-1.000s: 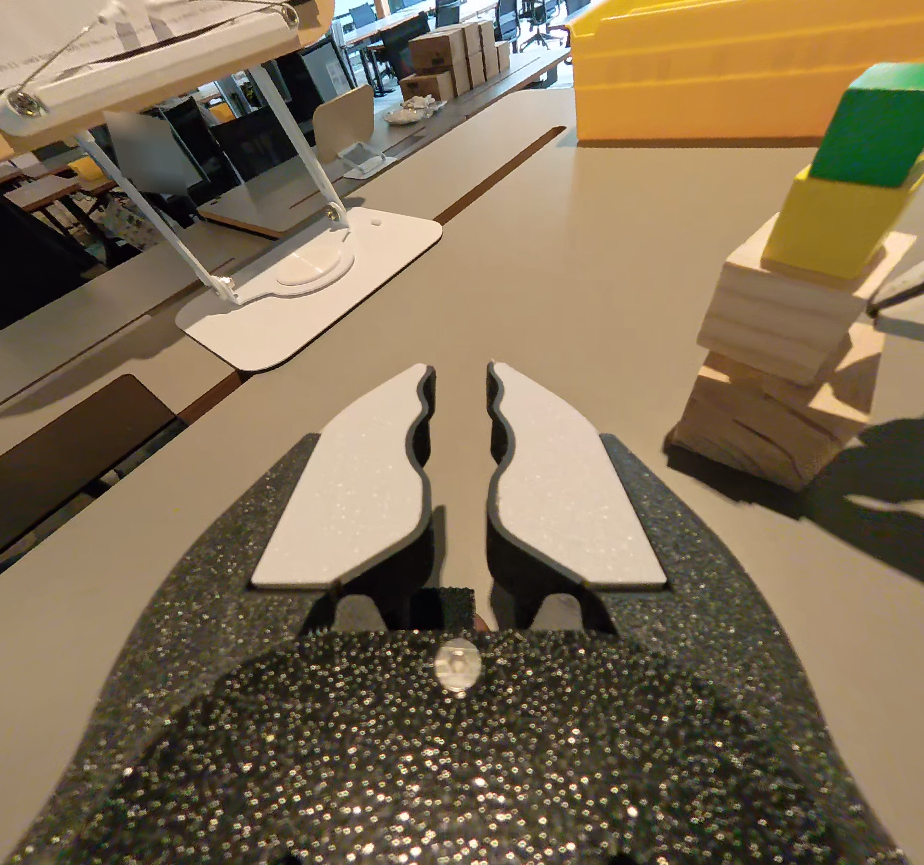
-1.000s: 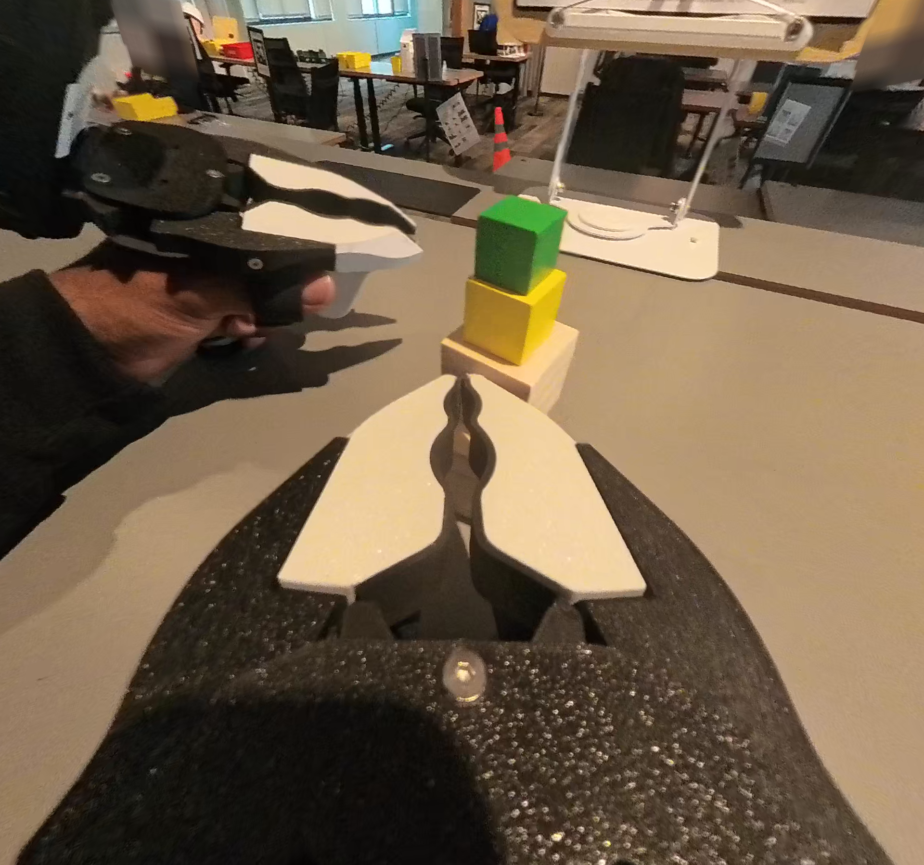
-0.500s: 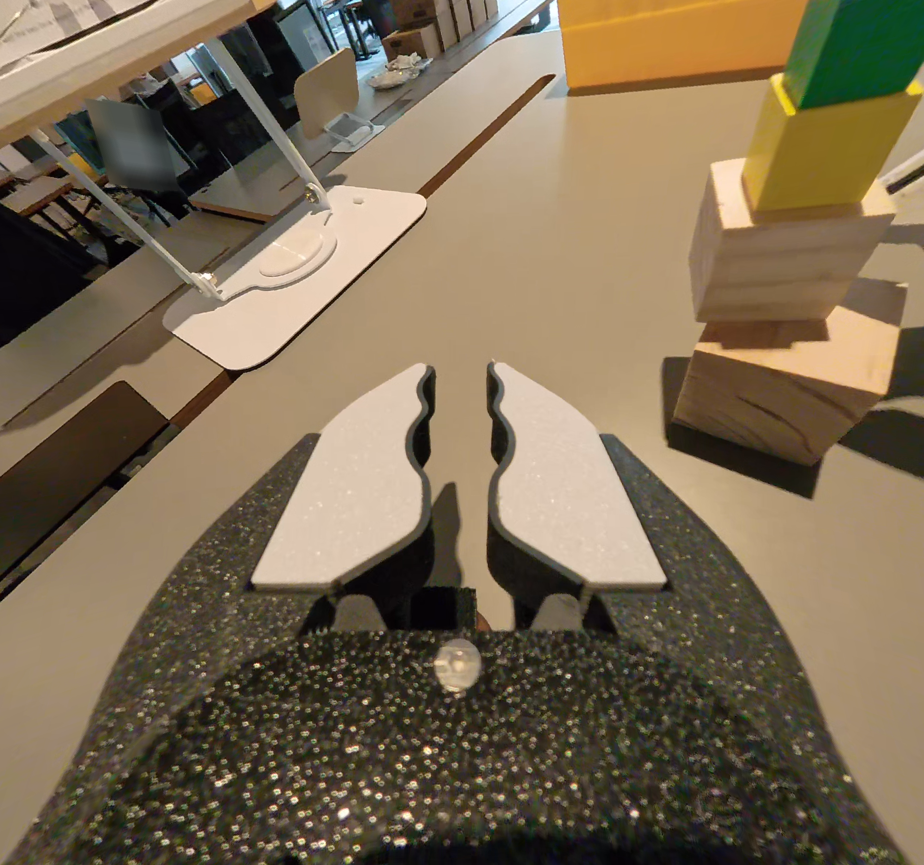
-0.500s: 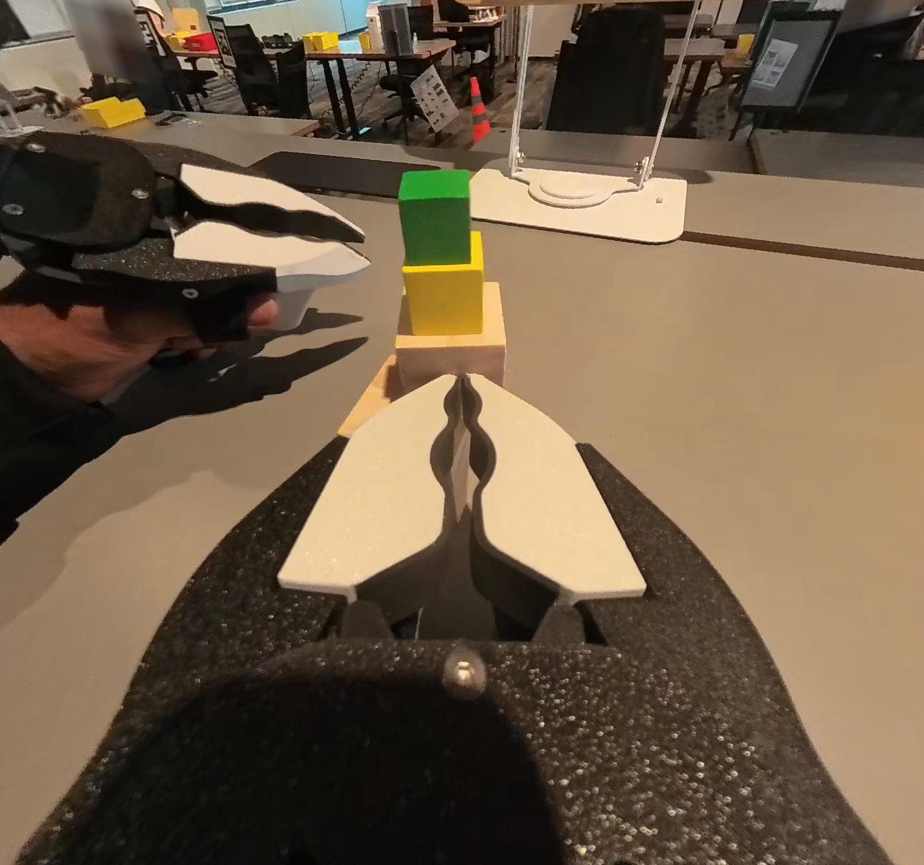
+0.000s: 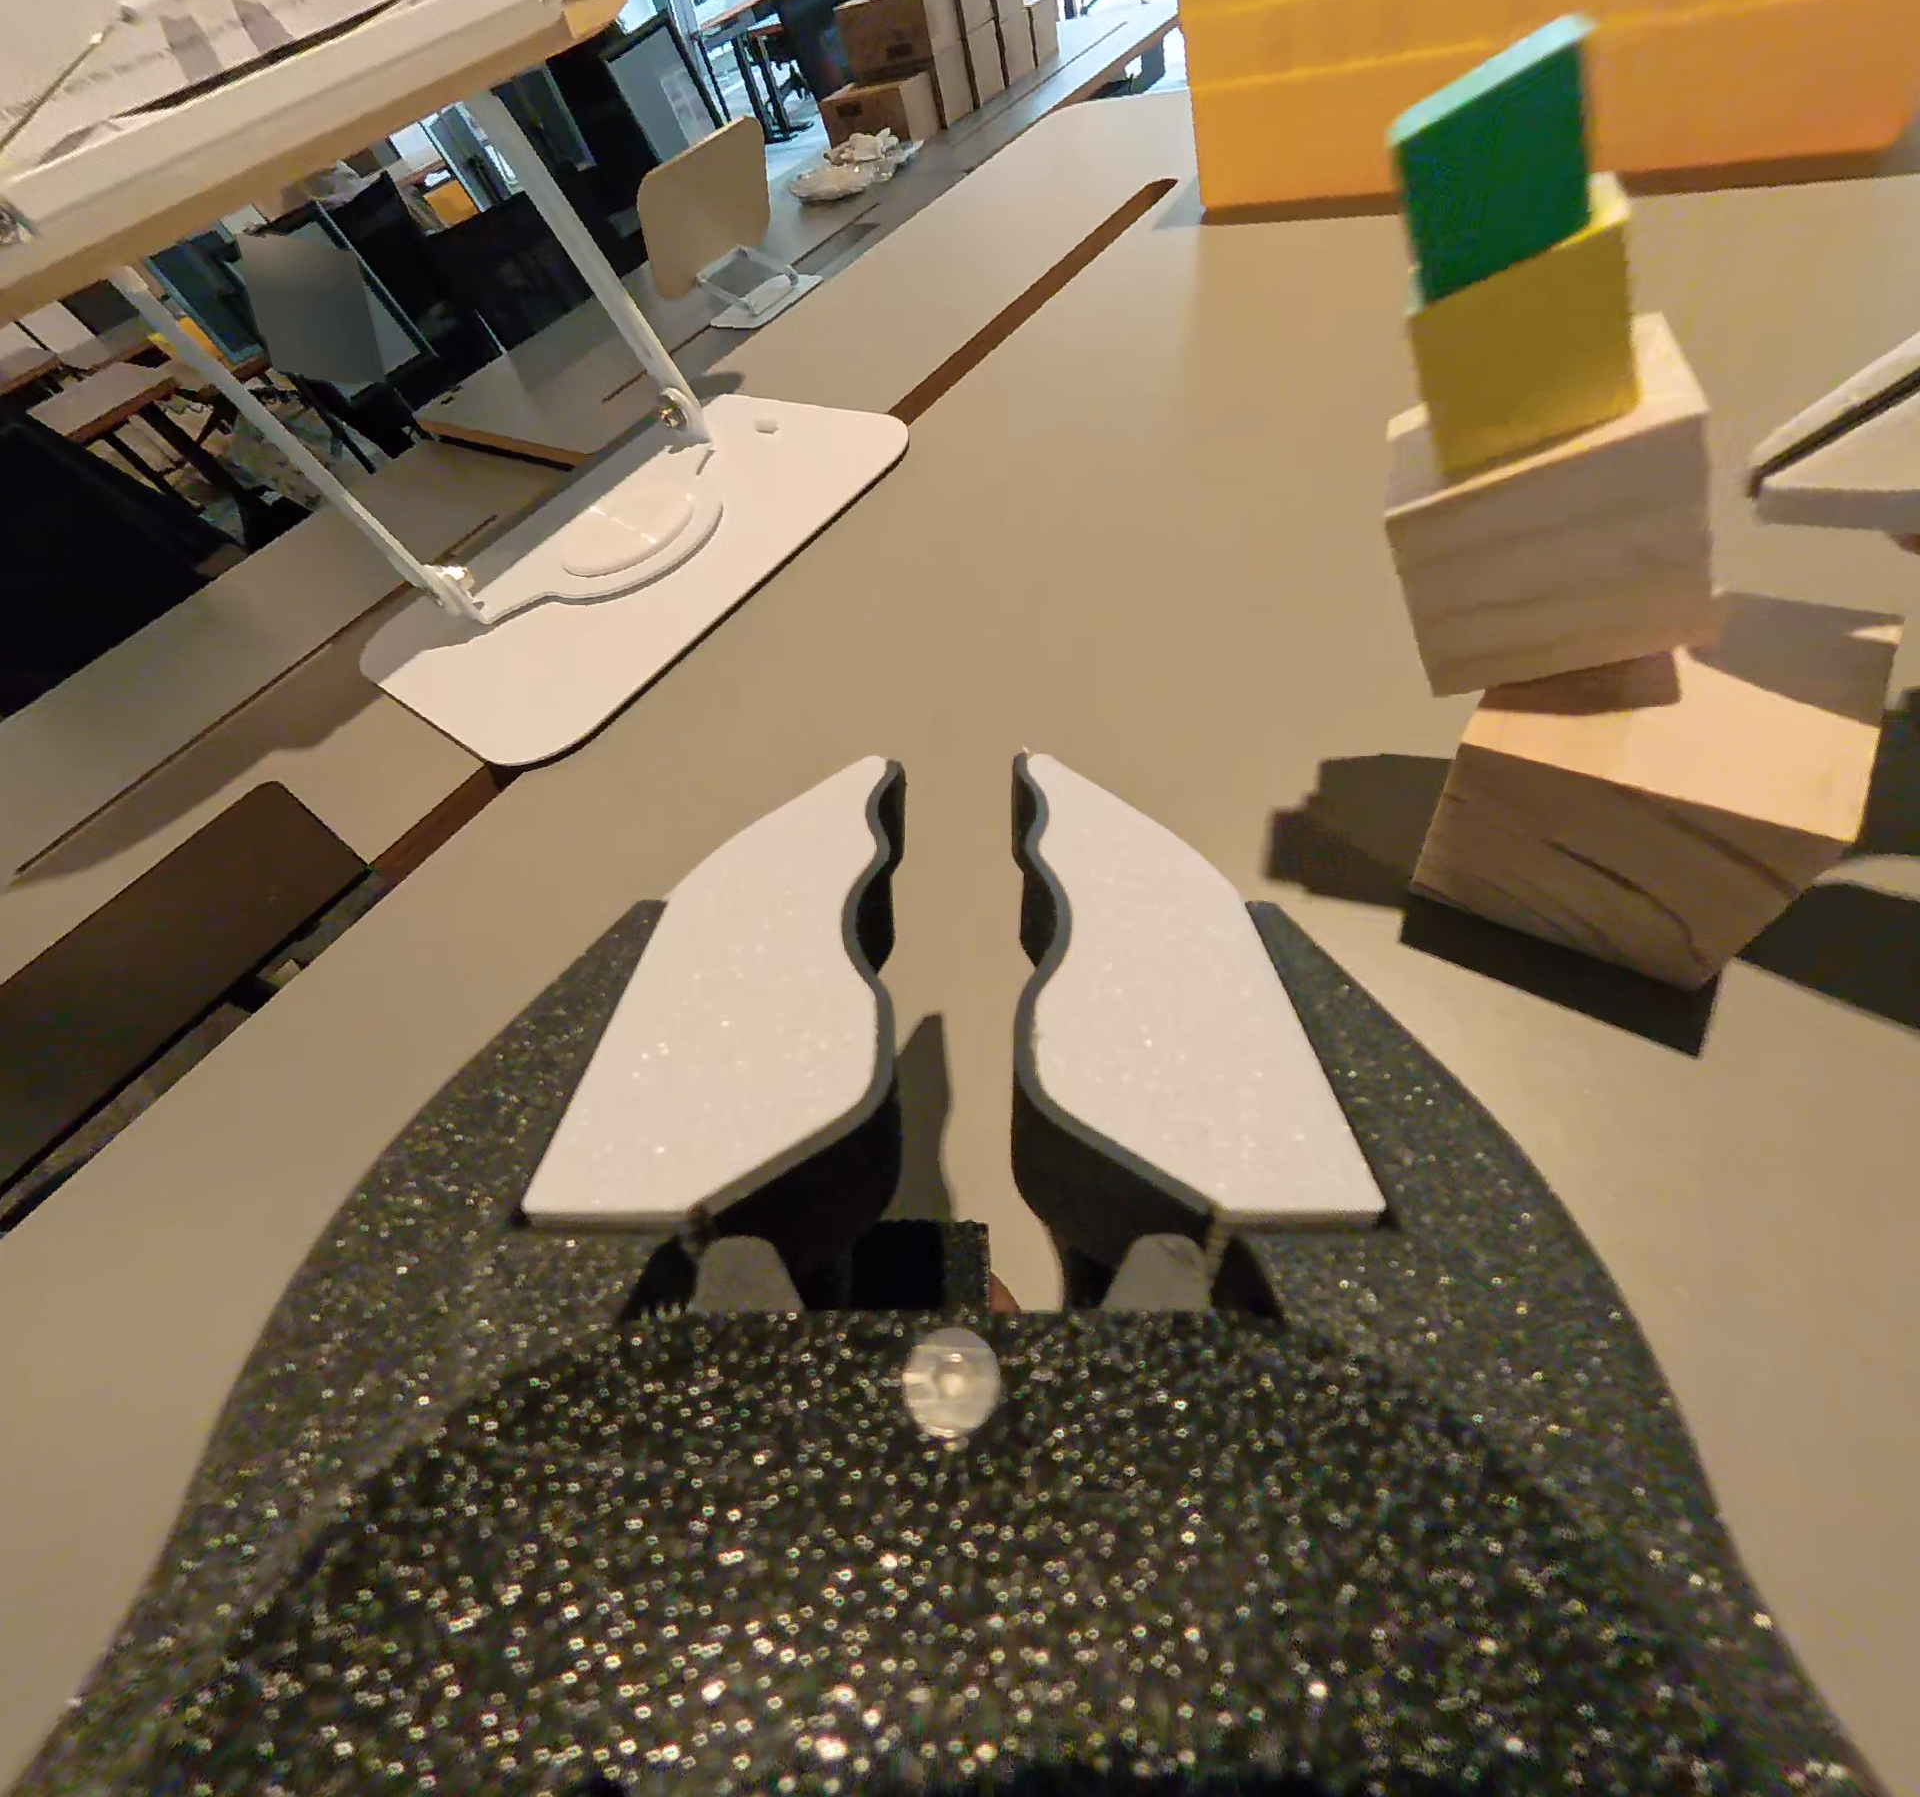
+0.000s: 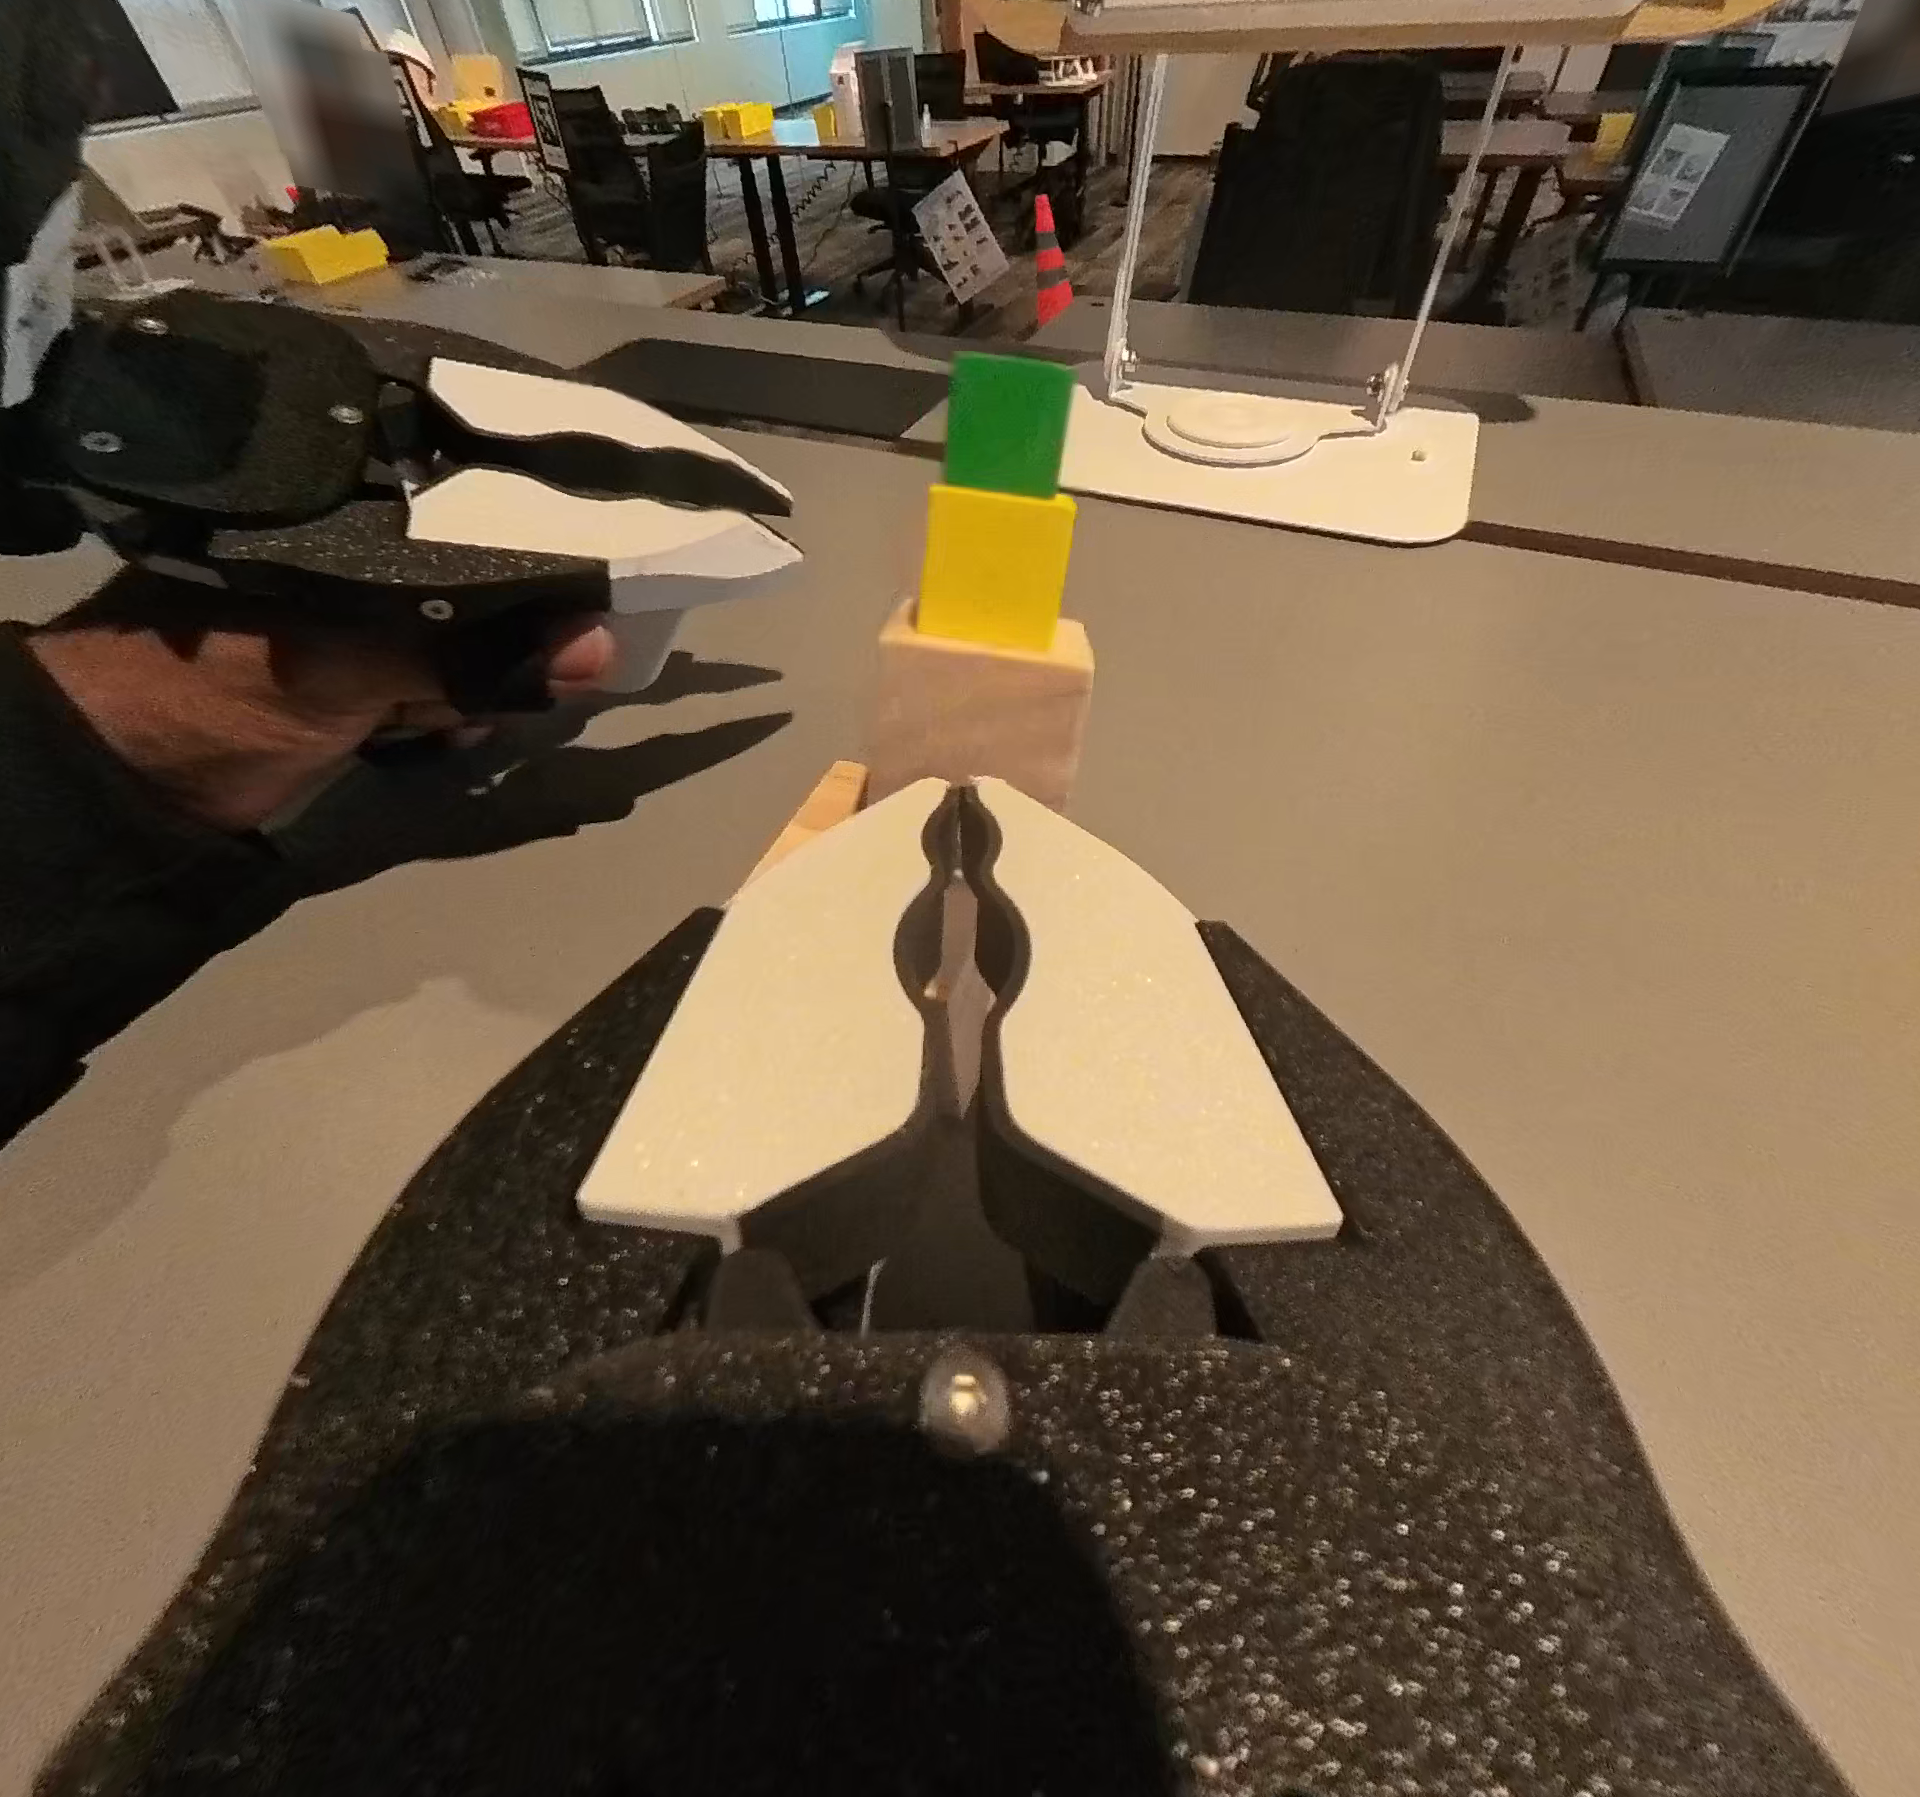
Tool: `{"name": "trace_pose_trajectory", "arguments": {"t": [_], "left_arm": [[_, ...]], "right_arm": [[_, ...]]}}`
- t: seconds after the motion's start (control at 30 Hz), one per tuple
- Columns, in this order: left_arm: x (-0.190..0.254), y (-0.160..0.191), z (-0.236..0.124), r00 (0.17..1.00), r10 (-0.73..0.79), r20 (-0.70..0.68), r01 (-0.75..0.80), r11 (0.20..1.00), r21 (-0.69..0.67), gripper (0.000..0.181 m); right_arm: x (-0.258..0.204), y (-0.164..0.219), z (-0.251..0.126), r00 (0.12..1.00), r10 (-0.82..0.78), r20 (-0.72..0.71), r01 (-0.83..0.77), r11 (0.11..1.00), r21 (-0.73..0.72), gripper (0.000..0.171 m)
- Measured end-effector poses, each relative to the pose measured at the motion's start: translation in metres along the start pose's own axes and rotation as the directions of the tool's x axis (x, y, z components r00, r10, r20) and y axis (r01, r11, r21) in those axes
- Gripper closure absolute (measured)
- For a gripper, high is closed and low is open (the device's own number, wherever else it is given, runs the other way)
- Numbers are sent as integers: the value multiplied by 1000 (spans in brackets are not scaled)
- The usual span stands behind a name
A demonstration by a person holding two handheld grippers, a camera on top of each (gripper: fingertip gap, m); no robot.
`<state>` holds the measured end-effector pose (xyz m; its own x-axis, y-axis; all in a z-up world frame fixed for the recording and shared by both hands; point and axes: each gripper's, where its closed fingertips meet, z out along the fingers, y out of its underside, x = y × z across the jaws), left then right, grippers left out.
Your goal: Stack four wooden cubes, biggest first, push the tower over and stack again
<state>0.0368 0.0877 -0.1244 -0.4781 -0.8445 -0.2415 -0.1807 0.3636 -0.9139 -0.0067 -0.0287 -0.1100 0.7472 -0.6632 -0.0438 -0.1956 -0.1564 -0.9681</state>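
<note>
The tower stands on the grey table: a big plain wood cube [image 5: 1652,812] at the bottom, a medium wood cube [image 5: 1548,542], a yellow cube [image 5: 1517,345] and a green cube [image 5: 1496,178] on top. The upper three lean left and look blurred. My right gripper [image 6: 956,791] is shut, its tips against the medium wood cube [image 6: 977,708]; its tip shows in the left wrist view [image 5: 1829,459]. It hides most of the big cube [image 6: 826,802]. The yellow cube [image 6: 997,558] and green cube [image 6: 1008,422] rise above. My left gripper [image 5: 956,781] is slightly open and empty, left of the tower [image 6: 795,532].
A white lamp stand [image 5: 644,552] sits on the table beyond the tower [image 6: 1299,459]. A yellow bin [image 5: 1558,33] stands behind the tower in the left wrist view. The table edge runs along the left [image 5: 260,926]. A person's hand [image 6: 260,708] holds the left gripper. The big plain wood cube [image 5: 1652,812] is about 5 centimetres from my right fingertips.
My shut right gripper has pushed forward into the medium wood cube. The upper three cubes have tipped off level and lean left. My left gripper has stayed beside the tower.
</note>
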Motion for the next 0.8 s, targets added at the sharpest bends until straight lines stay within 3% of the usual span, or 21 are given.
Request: {"name": "trace_pose_trajectory", "arguments": {"t": [0.3,0.5,0.8], "left_arm": [[-16,-2,-4,996,-18,84,16,1000,27,162],[-32,1,-7,988,-61,140,57,998,33,162],[-3,8,1,997,-11,-71,9,999,-38,149]], "right_arm": [[25,-4,-19,1000,0,22,-1,999,50,171],[59,1,-10,999,12,38,-11,1000,-26,171],[73,-4,22,976,54,211,-30,993,-113,163]]}}
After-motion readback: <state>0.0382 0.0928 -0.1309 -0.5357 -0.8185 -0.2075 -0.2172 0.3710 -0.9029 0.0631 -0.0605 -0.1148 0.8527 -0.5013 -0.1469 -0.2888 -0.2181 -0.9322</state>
